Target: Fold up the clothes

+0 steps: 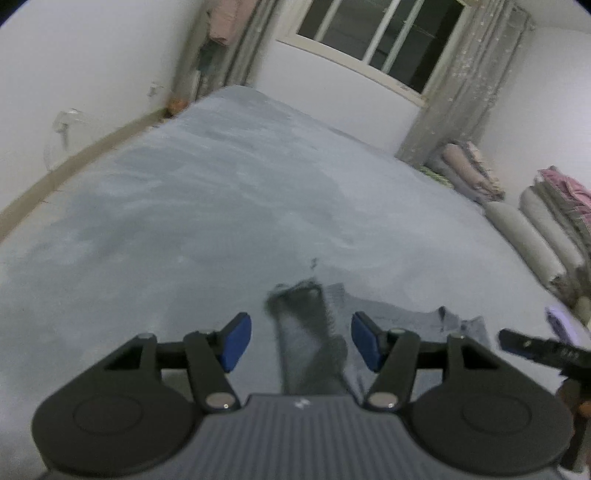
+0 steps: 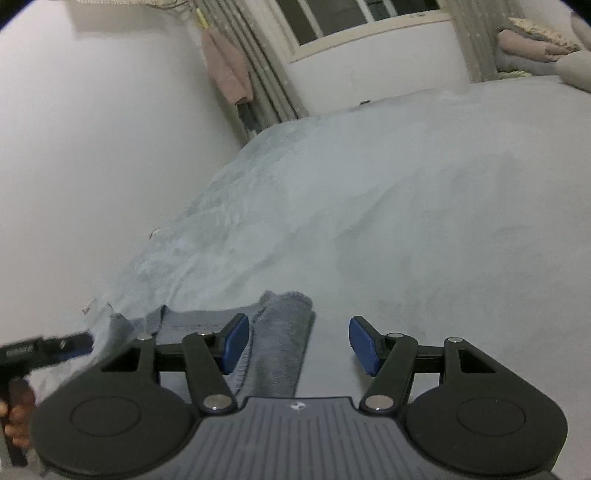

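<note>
A grey garment [image 1: 399,317] lies flat on the pale grey bed [image 1: 207,206]. One darker sleeve [image 1: 306,332] of it runs straight out between the fingers of my left gripper [image 1: 301,341], which is open above it. In the right wrist view the same garment [image 2: 207,325] spreads to the left, and its other ribbed sleeve [image 2: 282,343] lies between the blue pads of my right gripper [image 2: 299,345], also open and holding nothing. Each gripper shows at the edge of the other's view: the right gripper [image 1: 535,345] and the left gripper [image 2: 44,349].
The bed [image 2: 424,206] stretches far ahead to a wall with a window [image 1: 376,33] and curtains [image 1: 458,92]. Stacks of folded bedding [image 1: 546,229] line the bed's right side. A white wall [image 2: 92,147] borders the left edge. A hand [image 2: 16,417] grips the left gripper's handle.
</note>
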Motion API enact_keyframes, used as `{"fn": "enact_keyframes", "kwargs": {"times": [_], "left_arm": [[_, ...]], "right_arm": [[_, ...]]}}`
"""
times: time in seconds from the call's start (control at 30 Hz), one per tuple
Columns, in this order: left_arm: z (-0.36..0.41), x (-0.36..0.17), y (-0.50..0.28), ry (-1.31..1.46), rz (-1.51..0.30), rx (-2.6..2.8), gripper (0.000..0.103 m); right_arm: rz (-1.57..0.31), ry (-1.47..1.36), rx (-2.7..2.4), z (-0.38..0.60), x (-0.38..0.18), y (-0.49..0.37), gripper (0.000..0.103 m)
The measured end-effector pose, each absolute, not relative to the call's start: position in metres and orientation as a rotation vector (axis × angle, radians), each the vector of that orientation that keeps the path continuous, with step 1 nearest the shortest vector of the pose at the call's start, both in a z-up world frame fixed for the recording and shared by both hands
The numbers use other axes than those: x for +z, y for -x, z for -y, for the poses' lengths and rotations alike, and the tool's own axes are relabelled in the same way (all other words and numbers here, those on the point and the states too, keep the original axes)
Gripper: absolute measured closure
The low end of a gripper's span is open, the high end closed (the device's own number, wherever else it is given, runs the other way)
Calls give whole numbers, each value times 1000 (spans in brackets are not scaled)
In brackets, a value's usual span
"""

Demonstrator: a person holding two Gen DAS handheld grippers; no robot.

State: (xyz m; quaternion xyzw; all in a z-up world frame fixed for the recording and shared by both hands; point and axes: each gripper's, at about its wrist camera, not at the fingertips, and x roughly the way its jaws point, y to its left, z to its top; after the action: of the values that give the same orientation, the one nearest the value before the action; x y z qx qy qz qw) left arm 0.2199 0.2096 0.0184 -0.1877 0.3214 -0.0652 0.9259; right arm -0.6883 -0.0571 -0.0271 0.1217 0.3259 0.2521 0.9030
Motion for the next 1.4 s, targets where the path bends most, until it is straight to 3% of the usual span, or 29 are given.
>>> {"fn": "enact_keyframes", "kwargs": {"times": [0.03, 0.07, 0.1, 0.13, 0.2, 0.4, 0.57, 0.8, 0.9, 0.97, 1.03, 1.1, 1.4], "left_arm": [[-209, 12, -226, 396, -667, -139, 50], [-209, 5, -232, 407, -674, -145, 57], [-209, -1, -238, 418, -682, -150, 77], [-209, -7, -244, 423, -692, -149, 89], [-209, -9, -248, 424, -696, -142, 95], [-204, 36, -234, 387, -543, -178, 96], [-171, 4, -261, 151, -671, -44, 94], [-178, -3, -265, 202, -672, -43, 85], [-175, 16, -246, 156, -667, 19, 70], [-171, 35, -221, 99, -671, 42, 58], [-169, 51, -183, 87, -682, 37, 52], [-165, 64, -140, 92, -702, 23, 50], [-141, 70, 25, 177, -786, 58, 45]], "right_arm": [[-675, -244, 549, 54, -30, 686, 47], [-675, -229, 570, 48, -32, 686, 49], [-678, -202, 574, 43, -35, 685, 67], [-681, -172, 576, 37, -38, 684, 98], [-669, -135, 563, 32, -39, 685, 97], [-527, -196, 571, 49, -2, 706, 98], [-641, -61, 455, 32, -26, 687, 97], [-645, -105, 411, 33, -41, 688, 93], [-639, -130, 379, 37, -38, 695, 66], [-607, -139, 379, 45, -19, 723, 56], [-594, -143, 405, 50, -2, 755, 42], [-613, -141, 440, 53, 8, 789, 38], [-795, -240, 534, 56, 8, 936, 38]]}}
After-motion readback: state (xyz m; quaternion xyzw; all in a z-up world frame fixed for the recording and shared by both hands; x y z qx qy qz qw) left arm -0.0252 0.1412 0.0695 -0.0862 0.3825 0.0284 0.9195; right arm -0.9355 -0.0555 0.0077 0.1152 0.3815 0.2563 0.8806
